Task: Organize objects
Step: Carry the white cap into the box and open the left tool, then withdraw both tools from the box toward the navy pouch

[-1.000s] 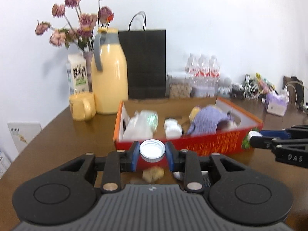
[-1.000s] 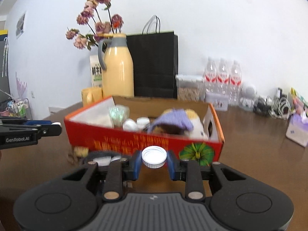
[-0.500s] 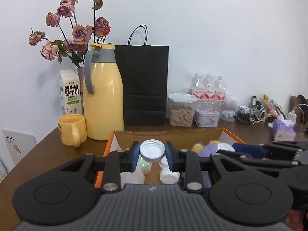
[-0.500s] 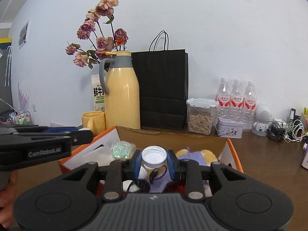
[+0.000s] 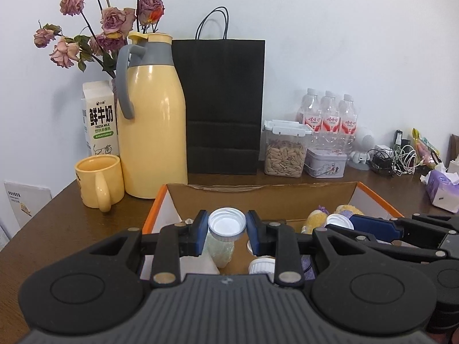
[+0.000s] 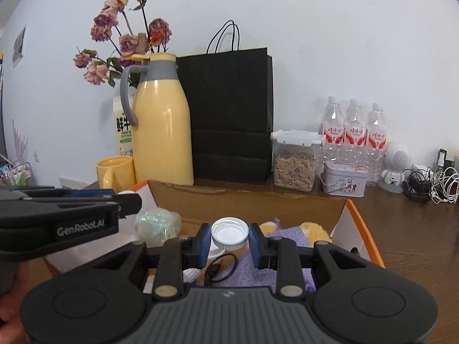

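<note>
My left gripper [image 5: 226, 226] is shut on a white bottle cap [image 5: 227, 225] and holds it over the open cardboard box [image 5: 258, 195]. My right gripper [image 6: 229, 233] is shut on another white bottle cap [image 6: 229, 232], also over the box [image 6: 246, 200]. In the box lie a purple cloth [image 6: 264, 269], yellow plush [image 5: 317, 220], a greenish plastic bottle [image 6: 157, 225], white caps [image 5: 261, 265] and a black cord [image 6: 219, 268]. Each gripper shows at the side of the other's view: the right one [image 5: 373, 226] and the left one [image 6: 71, 209].
Behind the box stand a yellow thermos [image 5: 150, 120], yellow mug [image 5: 99, 182], milk carton [image 5: 100, 117], black paper bag [image 5: 223, 106], seed jar [image 5: 284, 153], tin [image 5: 325, 162] and water bottles [image 5: 328, 117]. Cables [image 6: 430, 183] and a tissue pack [image 5: 441, 190] lie at the right.
Both grippers rose from table level in front of the box and moved forward over it, each still holding its cap.
</note>
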The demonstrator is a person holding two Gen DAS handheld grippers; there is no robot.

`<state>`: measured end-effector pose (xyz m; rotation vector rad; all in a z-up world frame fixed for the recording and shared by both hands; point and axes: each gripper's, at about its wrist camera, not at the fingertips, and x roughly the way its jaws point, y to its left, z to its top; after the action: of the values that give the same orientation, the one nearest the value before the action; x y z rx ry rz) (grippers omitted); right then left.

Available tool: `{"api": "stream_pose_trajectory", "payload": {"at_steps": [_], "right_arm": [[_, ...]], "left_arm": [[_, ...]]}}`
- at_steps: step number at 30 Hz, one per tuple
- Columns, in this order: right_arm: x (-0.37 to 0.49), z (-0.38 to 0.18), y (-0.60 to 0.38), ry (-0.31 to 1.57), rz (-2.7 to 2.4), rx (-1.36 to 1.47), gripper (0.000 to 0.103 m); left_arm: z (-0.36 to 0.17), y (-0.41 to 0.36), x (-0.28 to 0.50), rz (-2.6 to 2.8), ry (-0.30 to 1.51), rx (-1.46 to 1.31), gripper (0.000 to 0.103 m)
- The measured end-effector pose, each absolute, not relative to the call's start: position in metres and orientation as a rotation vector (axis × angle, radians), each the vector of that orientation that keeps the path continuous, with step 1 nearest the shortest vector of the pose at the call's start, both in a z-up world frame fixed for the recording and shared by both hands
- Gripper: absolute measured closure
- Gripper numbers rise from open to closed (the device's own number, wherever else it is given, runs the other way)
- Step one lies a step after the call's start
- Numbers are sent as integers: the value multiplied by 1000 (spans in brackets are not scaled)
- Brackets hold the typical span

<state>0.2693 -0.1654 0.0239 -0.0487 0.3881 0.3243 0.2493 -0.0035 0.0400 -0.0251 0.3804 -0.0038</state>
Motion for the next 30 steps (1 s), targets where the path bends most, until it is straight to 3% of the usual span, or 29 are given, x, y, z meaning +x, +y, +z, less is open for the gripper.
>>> {"api": "stream_pose_trajectory", "payload": {"at_steps": [2,3,5,7,8,10,11,13,15,18,30], "right_arm": [[268,22,-165,387,321,-59,76],[266,22,-165,386,318,-63,76],[265,21,-166,390,309,-68,75],[263,20,-167,398,303,-72,74],[263,19,-169,402,297,-70,70],[262,18,-172,399,279,-61,49],[262,19,-173,393,270,-56,43],[260,19,-177,380,255,-45,14],[258,20,-178,365,246,-41,5],[257,20,-179,358,237,-45,0],[252,22,-179,344,241,-50,0]], "left_arm": [[39,-3,247,7,375,-22,71],[39,-2,246,13,373,-21,64],[41,0,242,20,356,-26,49],[44,3,237,35,334,-29,21],[45,4,234,41,320,-29,16],[48,5,228,55,299,-29,0],[49,5,226,62,287,-31,0],[50,6,225,67,290,-34,0],[50,7,225,69,295,-37,0],[49,7,226,75,303,-34,0],[49,9,223,77,292,-43,0]]}}
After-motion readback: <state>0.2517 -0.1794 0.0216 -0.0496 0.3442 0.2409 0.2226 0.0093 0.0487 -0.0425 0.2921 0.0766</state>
